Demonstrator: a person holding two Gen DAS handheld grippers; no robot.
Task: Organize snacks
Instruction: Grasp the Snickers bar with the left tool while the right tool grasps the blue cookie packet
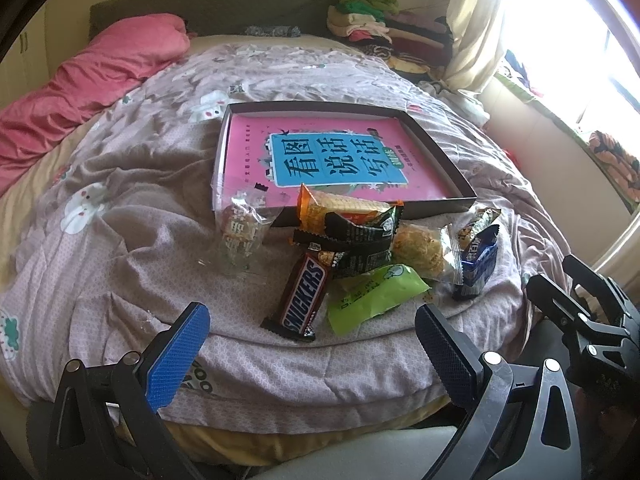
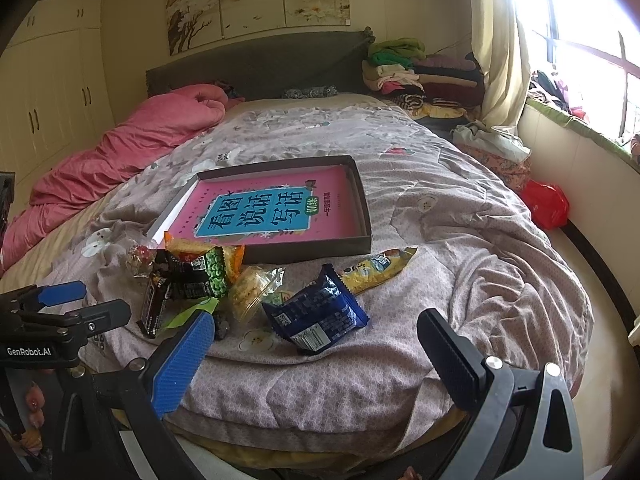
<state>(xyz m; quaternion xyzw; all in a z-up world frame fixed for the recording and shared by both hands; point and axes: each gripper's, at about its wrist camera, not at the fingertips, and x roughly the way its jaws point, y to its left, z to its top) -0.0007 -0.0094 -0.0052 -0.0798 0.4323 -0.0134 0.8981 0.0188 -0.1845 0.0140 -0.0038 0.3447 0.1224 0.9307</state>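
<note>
Several snacks lie in a heap on the bed in front of a shallow dark box [image 1: 440, 152] [image 2: 362, 200] with a pink book in it. In the left wrist view: a Snickers bar [image 1: 302, 296], a green packet [image 1: 376, 296], a black-green packet [image 1: 360, 240], an orange packet [image 1: 332, 204], a pastry [image 1: 420, 248], a blue packet [image 1: 478, 260] and a clear packet [image 1: 240, 232]. The right wrist view shows the blue packet [image 2: 316, 312] and a yellow packet [image 2: 376, 266]. My left gripper [image 1: 312, 344] is open just before the Snickers. My right gripper [image 2: 316, 352] is open before the blue packet.
The bed has a patterned grey-pink quilt [image 2: 460, 240] and a pink duvet [image 1: 80, 80] at the far left. Folded clothes [image 2: 416, 76] are stacked by the headboard. A red bag [image 2: 546, 204] lies by the window wall at right.
</note>
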